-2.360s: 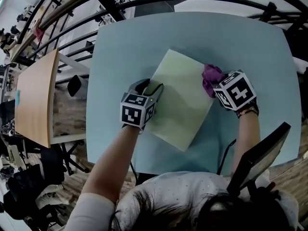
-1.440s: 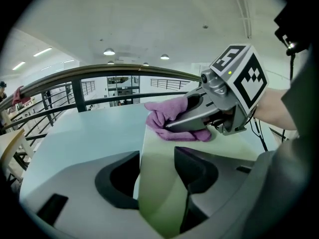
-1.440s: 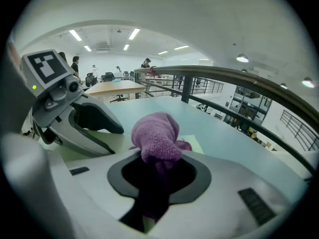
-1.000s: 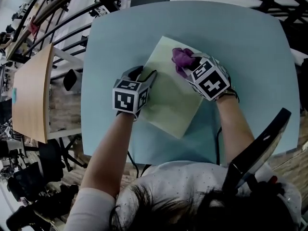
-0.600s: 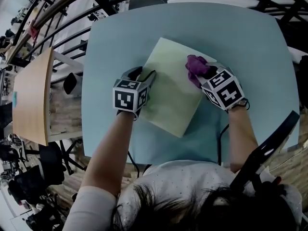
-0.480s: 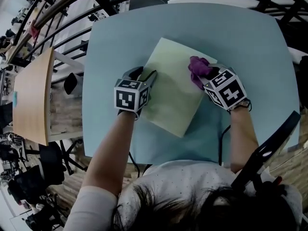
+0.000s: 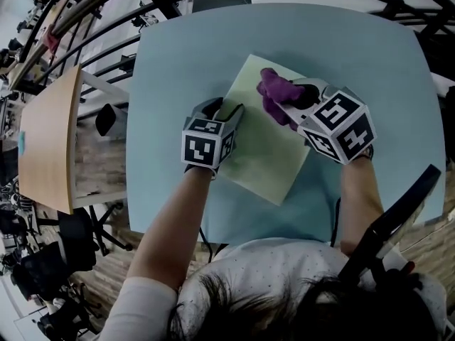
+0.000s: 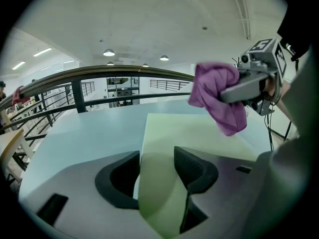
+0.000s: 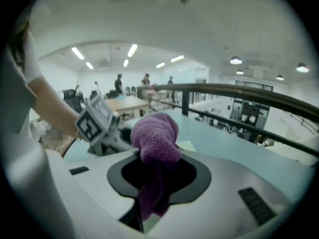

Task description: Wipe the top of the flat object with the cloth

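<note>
Pale green flat board, lying flat and askew, bunched purple cloth over its far corner

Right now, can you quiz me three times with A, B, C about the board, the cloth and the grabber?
1. Where does the pale green board lie? A on the blue table B on a bed C in a sink
2. What colour is the cloth? A yellow B purple C white
3. The right gripper is A open and empty B shut on the cloth C shut on the board
Answers: A, blue table shows round the board; B, purple in every view; B, cloth pinched between its jaws.
</note>
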`<act>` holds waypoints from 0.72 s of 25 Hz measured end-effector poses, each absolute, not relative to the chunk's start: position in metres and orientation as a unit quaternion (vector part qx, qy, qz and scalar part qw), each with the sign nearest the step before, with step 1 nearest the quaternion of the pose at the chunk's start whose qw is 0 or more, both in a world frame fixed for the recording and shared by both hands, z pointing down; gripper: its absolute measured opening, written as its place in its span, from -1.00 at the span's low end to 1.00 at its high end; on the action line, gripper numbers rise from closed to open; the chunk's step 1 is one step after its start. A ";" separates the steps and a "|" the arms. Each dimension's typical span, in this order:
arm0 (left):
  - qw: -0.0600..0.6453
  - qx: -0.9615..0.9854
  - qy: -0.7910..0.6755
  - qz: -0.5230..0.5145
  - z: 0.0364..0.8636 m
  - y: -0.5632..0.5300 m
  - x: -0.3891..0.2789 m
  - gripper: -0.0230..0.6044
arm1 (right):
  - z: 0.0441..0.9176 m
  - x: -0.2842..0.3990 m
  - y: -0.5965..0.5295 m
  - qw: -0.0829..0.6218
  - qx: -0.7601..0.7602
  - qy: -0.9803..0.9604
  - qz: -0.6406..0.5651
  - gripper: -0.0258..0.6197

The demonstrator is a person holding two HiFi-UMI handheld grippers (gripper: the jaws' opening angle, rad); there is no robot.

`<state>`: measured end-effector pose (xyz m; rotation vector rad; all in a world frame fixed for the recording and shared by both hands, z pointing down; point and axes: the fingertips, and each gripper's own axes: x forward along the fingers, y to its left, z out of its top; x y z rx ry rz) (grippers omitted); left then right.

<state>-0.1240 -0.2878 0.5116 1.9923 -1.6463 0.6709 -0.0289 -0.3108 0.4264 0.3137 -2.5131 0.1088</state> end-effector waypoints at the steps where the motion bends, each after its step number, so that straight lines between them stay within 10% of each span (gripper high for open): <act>1: 0.233 0.726 -0.600 0.245 0.512 -0.288 -0.124 -0.27 | 0.416 -0.053 -0.310 0.245 0.112 -0.962 0.048 -0.61; 18: 0.240 0.728 -0.593 0.246 0.515 -0.282 -0.128 -0.27 | 0.511 -0.094 -0.330 0.367 0.222 -0.895 0.125 -0.63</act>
